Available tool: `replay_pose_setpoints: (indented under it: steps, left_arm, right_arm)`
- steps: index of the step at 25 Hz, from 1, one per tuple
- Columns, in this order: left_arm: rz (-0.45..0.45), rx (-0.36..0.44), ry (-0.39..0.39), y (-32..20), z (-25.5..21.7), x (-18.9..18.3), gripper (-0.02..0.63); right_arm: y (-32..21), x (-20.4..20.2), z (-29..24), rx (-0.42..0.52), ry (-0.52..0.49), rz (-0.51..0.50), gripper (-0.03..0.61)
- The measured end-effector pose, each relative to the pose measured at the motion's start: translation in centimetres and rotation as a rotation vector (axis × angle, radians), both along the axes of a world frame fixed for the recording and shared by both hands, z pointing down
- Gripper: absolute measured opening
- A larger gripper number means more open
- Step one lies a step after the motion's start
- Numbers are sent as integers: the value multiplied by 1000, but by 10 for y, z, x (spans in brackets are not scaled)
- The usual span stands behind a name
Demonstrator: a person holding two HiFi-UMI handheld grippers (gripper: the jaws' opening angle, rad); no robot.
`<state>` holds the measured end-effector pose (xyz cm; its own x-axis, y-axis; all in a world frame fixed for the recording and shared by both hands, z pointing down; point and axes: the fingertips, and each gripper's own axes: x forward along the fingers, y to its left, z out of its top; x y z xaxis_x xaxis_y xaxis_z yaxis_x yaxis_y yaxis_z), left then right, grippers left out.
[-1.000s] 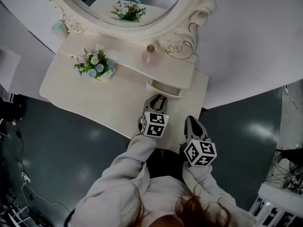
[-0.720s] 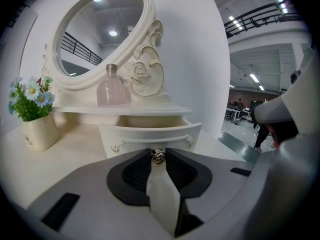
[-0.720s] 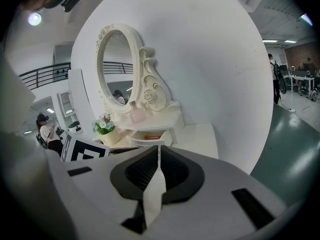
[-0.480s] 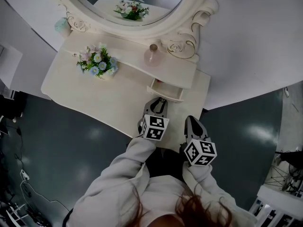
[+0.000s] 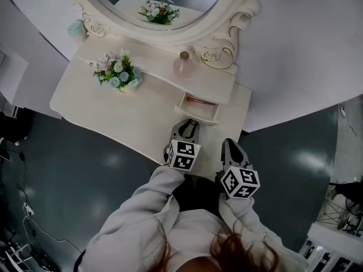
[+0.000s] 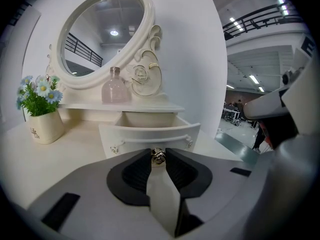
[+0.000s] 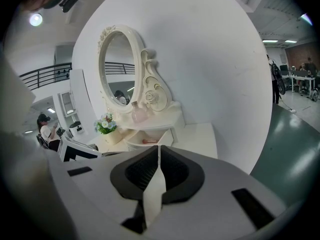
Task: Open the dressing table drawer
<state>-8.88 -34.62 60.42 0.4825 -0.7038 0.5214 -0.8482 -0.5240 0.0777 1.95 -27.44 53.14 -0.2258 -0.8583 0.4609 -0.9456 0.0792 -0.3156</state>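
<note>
The small white drawer (image 5: pixel 197 107) under the dressing table's raised shelf stands pulled out, with a thin red item (image 5: pixel 197 100) lying inside. My left gripper (image 5: pixel 189 126) is shut on the drawer's little metal knob (image 6: pixel 158 156), which sits pinched between the dark pads at the middle of the curved drawer front (image 6: pixel 150 135). My right gripper (image 5: pixel 229 147) hovers beside it over the table's near right corner, jaws shut with nothing in them. In the right gripper view (image 7: pixel 159 151) the open drawer (image 7: pixel 150 140) lies ahead to the left.
A pot of flowers (image 5: pixel 118 72) stands on the tabletop (image 5: pixel 108 109) at the left. A pink bottle (image 5: pixel 182 66) sits on the shelf above the drawer, below the oval mirror (image 5: pixel 159 4). A white wall curves behind; grey floor surrounds the table.
The drawer has slid further out toward me, and the left gripper has drawn back with its knob. The right gripper has stayed where it was.
</note>
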Motion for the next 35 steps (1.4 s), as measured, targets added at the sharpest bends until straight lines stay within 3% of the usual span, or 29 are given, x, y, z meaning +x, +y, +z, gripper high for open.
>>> replay_pose_setpoints:
  steps: [18,25,28,35]
  left_arm:
    - [-12,-26,-4,20,-2,-7,101]
    - [2,-71,14,20,-2,-6,104]
    - [18,-92,30,21,-3,-8,176]
    - [9,-159,59,37,-3,-35,176]
  right_arm:
    - [13,-5,-2,15,-17,-12,41]
    - [9,3,-8,34,-29,7,41]
    - [5,7,-10,41,-35,12,41]
    - [-5,7,-10,62,-10,-35,41]
